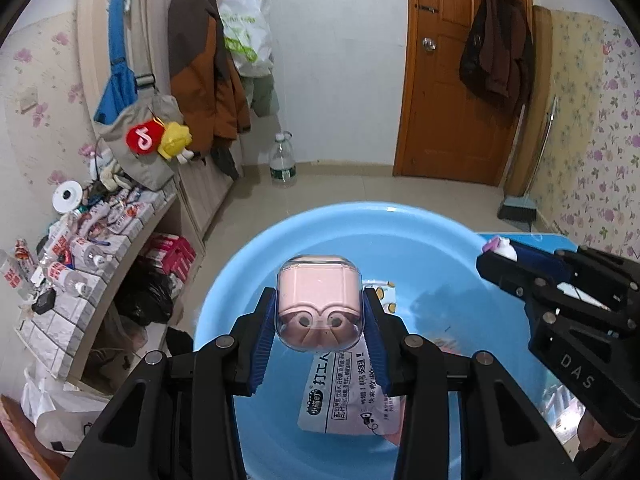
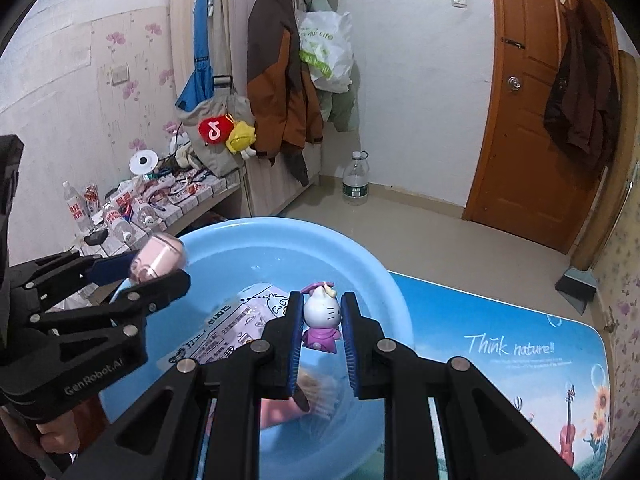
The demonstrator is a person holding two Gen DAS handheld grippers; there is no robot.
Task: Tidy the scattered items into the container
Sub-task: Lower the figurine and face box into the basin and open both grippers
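**Operator:** Gripping status of the left gripper (image 1: 320,312), please.

**Inspector:** Its jaws were partly closed, blue pads pressed on both sides of a pink earbud case in a clear cover (image 1: 319,304). The case was held above the blue basin (image 1: 248,264), clear of the basin floor.

**Operator:** And the right gripper (image 2: 321,320)?

**Inspector:** Jaws were set narrow and clamped on a small white cat figurine in a purple dress (image 2: 320,318), upright between the pads. It was also held over the basin, near the rim on the table side.

**Operator:** Basin contents?

**Inspector:** A printed snack packet (image 1: 352,396) lay flat on the basin floor, directly below the earbud case in the left wrist view. A blurred pinkish item (image 2: 308,400) lay beside it; what it was could not be determined.

**Operator:** Basin location?

**Inspector:** It stood on a table covered by a blue printed mat (image 2: 500,344), at the mat's left end. Part of the basin projected past the table edge toward the floor.

**Operator:** Relative position of the two tools?

**Inspector:** Both were side by side over the basin, apart from each other. A hand (image 2: 52,436) was visible at the left tool's handle.
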